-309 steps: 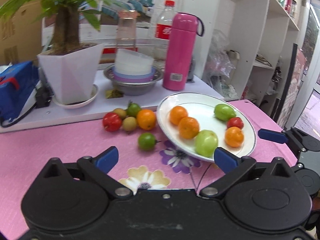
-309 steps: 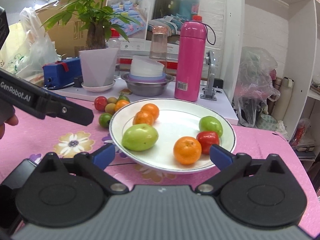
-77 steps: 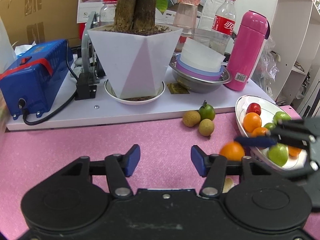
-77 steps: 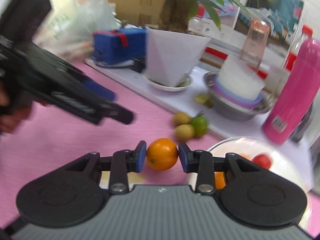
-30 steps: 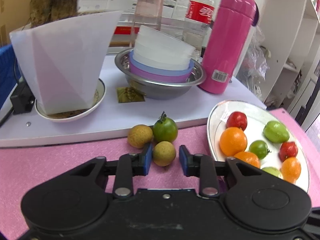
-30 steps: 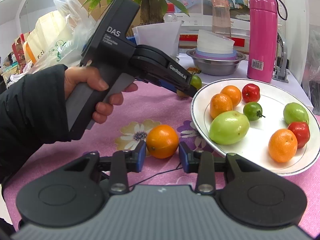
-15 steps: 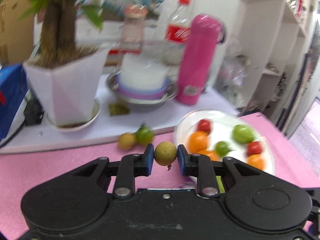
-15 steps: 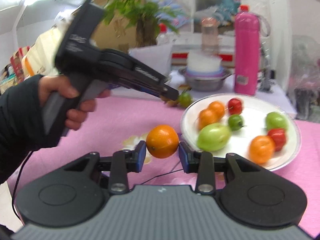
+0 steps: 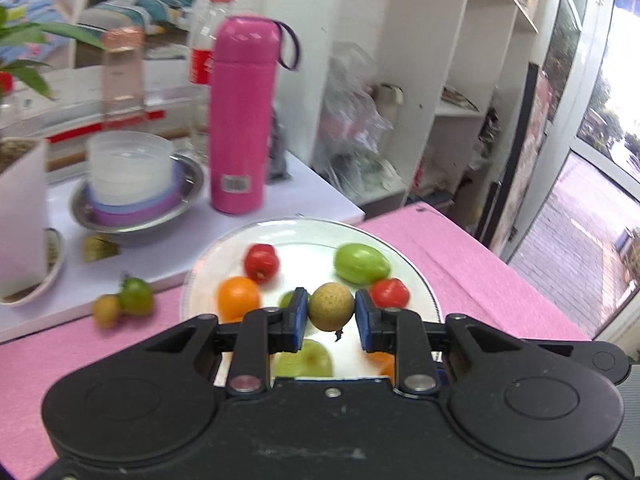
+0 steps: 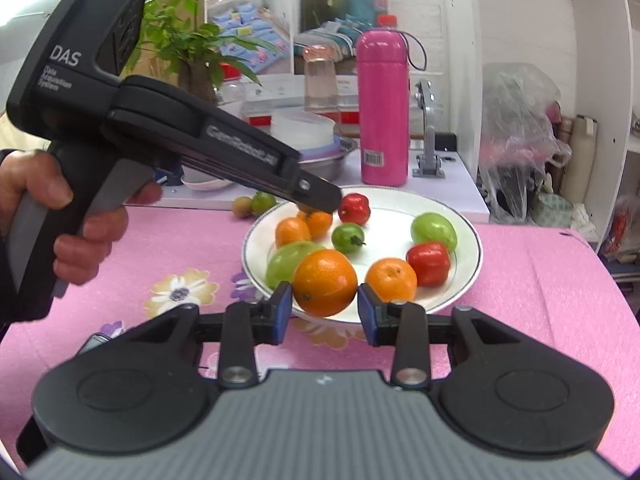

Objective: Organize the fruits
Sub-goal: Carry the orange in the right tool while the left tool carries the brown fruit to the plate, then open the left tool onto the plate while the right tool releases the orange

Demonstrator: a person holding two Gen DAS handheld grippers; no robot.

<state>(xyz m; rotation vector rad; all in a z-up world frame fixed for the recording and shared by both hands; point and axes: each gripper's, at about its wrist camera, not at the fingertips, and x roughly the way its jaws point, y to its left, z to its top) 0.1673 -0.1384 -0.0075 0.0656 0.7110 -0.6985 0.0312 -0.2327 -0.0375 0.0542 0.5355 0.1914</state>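
Note:
My left gripper (image 9: 331,315) is shut on a small tan-brown round fruit (image 9: 331,311), held in the air over the white plate (image 9: 400,246). The plate holds several fruits: oranges, red ones and green ones. My right gripper (image 10: 325,309) is shut on an orange (image 10: 325,282), held above the near rim of the same plate (image 10: 466,276). In the right wrist view the left gripper's body (image 10: 208,142) reaches in from the left with its tip over the plate's far side. A tan fruit (image 9: 106,310) and a small green fruit (image 9: 137,297) lie together on the pink cloth left of the plate.
Behind the plate a raised white board (image 9: 168,248) carries a pink flask (image 9: 243,120), a steel bowl with stacked plastic bowls (image 9: 132,184), a potted plant (image 9: 20,216) and bottles. White shelves (image 9: 460,80) stand at the right. A person's hand (image 10: 60,216) grips the left tool.
My left gripper lifted the tan fruit off the cloth and carried it right, over the plate. My right gripper raised the orange and brought it to the plate's near rim.

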